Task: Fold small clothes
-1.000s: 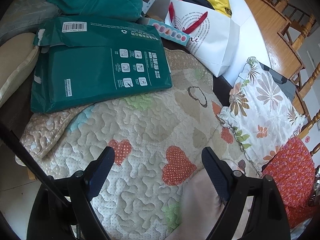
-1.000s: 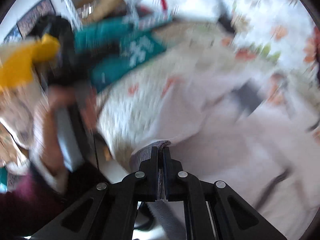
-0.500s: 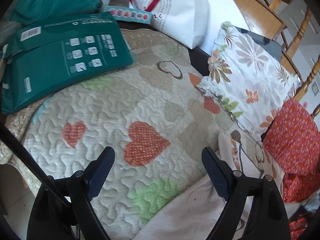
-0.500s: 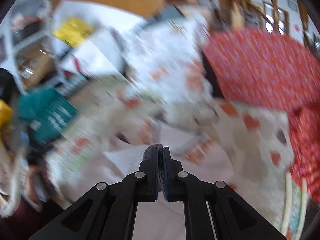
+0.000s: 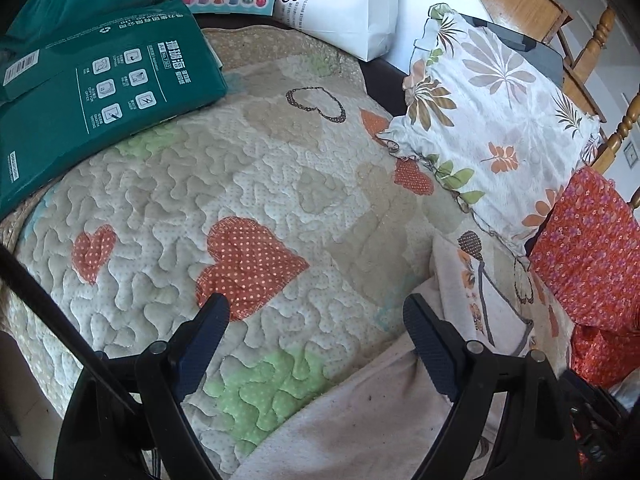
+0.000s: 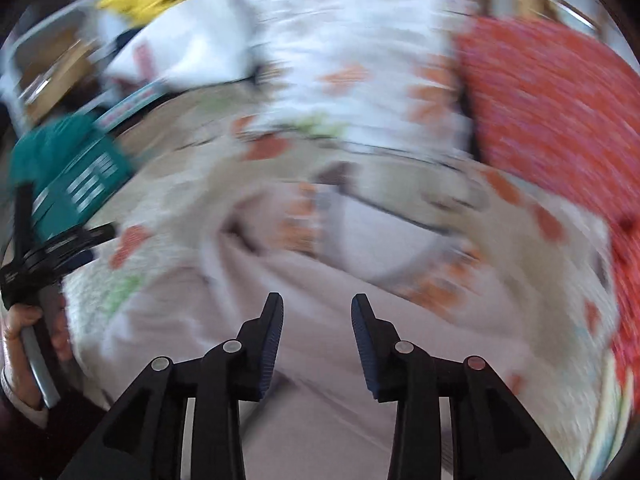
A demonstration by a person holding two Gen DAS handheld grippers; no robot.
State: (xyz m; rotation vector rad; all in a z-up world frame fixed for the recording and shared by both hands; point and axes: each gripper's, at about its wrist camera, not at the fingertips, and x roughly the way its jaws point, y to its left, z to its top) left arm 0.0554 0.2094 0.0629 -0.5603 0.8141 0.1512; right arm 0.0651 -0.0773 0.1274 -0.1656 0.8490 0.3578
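A quilt (image 5: 248, 184) with heart patches covers the work surface, crowded at its edges. The garment (image 5: 360, 412), pale pink with a print, lies on the quilt's near right side, partly spread and rumpled, its edge reaching up beside the pillow (image 5: 492, 120).

The left gripper (image 5: 316, 334) hangs over bare quilt, jaws wide and empty; the garment's edge sits under its right finger only. The right gripper (image 6: 317, 320) is above the garment's middle; its jaws have just been opening, now part-way apart with nothing between them. That view is blurred, so fine folds cannot be read.

Risks, as I judge them: the released cloth may slump out of its fold, and a pinch at the garment's edge could catch the quilt beneath, since both are soft and pale.

A green pack (image 5: 100, 92) and a white bag (image 5: 344, 4) hem in the far side; the pillow and a red cloth (image 5: 592, 264) crowd the right, leaving little room to spread the garment that way.
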